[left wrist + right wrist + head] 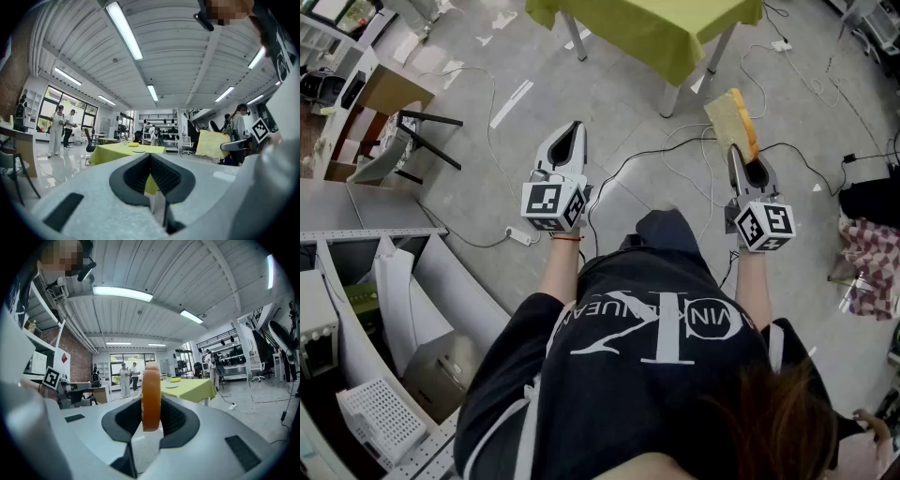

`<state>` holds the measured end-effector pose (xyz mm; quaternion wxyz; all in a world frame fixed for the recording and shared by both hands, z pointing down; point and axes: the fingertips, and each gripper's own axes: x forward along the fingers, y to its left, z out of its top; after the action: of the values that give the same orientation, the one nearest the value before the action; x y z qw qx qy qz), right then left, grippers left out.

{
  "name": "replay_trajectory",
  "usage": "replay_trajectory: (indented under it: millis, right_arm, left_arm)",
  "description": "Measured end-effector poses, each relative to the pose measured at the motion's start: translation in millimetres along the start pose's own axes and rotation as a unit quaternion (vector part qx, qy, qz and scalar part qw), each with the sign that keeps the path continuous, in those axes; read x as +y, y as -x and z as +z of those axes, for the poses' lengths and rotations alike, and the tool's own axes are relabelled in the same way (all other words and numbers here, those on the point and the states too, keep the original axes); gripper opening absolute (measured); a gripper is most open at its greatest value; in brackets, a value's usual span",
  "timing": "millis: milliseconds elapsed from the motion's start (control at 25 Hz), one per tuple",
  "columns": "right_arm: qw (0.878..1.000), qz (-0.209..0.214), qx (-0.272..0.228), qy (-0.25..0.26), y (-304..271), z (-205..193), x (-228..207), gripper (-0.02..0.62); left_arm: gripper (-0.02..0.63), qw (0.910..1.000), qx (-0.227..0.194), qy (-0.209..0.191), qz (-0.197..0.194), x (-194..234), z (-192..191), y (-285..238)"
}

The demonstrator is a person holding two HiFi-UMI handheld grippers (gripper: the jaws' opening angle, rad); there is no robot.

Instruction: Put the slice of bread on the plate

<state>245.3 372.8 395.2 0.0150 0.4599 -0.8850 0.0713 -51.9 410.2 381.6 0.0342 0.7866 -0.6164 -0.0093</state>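
Observation:
The slice of bread (732, 116) has a yellow face and an orange-brown crust. It stands on edge in my right gripper (742, 157), which is shut on it and held level in front of the person. In the right gripper view the bread (151, 397) shows edge-on between the two pads. My left gripper (574, 128) is held level to the left, shut and with nothing in it; its jaws meet at the tip (151, 156). A white plate (171, 386) lies on the yellow-green table (647, 23) ahead, also seen as the plate (138, 150) in the left gripper view.
Cables and a white power strip (517, 235) trail over the grey floor between the person and the table. A black-framed chair (412, 141) and grey shelving stand at the left, and a checked cloth (872, 253) lies at the right. People (57, 129) stand far off by the windows.

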Motion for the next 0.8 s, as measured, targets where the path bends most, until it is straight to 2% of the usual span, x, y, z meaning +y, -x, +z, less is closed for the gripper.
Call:
replay_trajectory:
  millis: [280, 680, 800]
  right_arm:
    - [1.000, 0.000, -0.001, 0.003, 1.5, 2.0, 4.2, 0.092]
    - [1.000, 0.000, 0.004, 0.011, 7.7, 4.0, 5.1, 0.092]
    - [1.000, -0.003, -0.001, -0.004, 10.1, 2.0, 1.2, 0.092]
  left_arm:
    - [0.006, 0.9999, -0.007, 0.012, 0.009, 4.8, -5.5, 1.2]
    - [0.006, 0.9996, -0.004, 0.028, -0.005, -2.1, -9.2, -4.5]
    - [0.006, 0.9995, 0.004, 0.029, -0.014, -6.0, -14.6, -12.3]
